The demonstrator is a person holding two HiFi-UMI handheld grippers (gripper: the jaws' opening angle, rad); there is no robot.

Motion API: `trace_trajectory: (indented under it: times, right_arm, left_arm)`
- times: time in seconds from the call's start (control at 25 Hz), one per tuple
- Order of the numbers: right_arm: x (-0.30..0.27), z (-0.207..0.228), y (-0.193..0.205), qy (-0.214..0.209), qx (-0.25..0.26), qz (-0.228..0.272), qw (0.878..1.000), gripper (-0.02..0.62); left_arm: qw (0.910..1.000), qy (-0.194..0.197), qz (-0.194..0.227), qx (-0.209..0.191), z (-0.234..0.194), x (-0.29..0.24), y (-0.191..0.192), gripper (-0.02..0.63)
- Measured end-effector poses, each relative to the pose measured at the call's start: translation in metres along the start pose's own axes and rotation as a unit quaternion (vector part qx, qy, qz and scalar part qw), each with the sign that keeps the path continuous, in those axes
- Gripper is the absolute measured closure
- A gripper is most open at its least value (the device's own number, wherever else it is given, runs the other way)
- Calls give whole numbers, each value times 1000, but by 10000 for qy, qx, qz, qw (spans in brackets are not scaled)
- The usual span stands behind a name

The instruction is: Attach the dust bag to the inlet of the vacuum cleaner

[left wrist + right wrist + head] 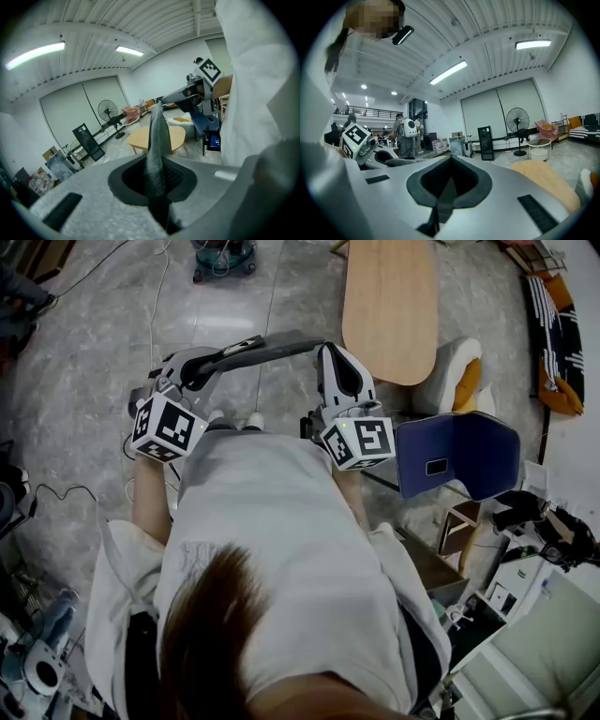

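A grey dust bag (272, 345), pulled flat into a strip, spans between my two grippers at chest height. The left gripper (208, 367) is shut on one end; in the left gripper view the grey fabric (157, 136) rises from between the pads of the left gripper (157, 185) toward the right gripper's marker cube (210, 71). The right gripper (339, 357) is shut on the other end, and a thin dark edge of the bag (443, 201) shows between the pads of the right gripper (447, 187). A teal vacuum cleaner (225, 257) stands on the floor far ahead.
A long wooden table (389, 306) stands ahead on the right, with a white stool holding an orange cushion (459, 371) beside it. A dark blue chair (459, 456) is close on the right. Cables (159, 296) trail over the grey floor. A standing fan (107, 111) is by the far wall.
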State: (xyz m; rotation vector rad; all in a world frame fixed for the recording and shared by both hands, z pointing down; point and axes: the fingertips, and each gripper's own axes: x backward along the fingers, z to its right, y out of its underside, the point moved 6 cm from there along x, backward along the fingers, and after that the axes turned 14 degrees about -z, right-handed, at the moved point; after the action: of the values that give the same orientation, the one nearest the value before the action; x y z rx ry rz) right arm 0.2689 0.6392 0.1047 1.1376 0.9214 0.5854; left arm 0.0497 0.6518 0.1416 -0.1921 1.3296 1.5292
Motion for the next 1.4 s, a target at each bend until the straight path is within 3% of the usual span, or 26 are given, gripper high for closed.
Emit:
trace_trajectory:
  times: [0.24, 0.68, 1.08, 1.4]
  right_arm:
    - [0, -5, -1, -170, 248, 133, 9995, 594]
    - [-36, -1, 0, -148, 307, -172, 9993, 594]
    - [-131, -8, -44, -38, 245, -125, 9996, 594]
    - [-195, -26, -76, 149, 345, 13, 9993, 594]
  left_arm:
    - [10000, -21, -57, 41, 1, -2, 4, 568]
    - [9997, -200, -75, 103, -25, -15, 14, 568]
    - [9999, 141, -78, 16, -117, -37, 42, 568]
    - [9987, 394, -35, -335, -183, -51, 65, 568]
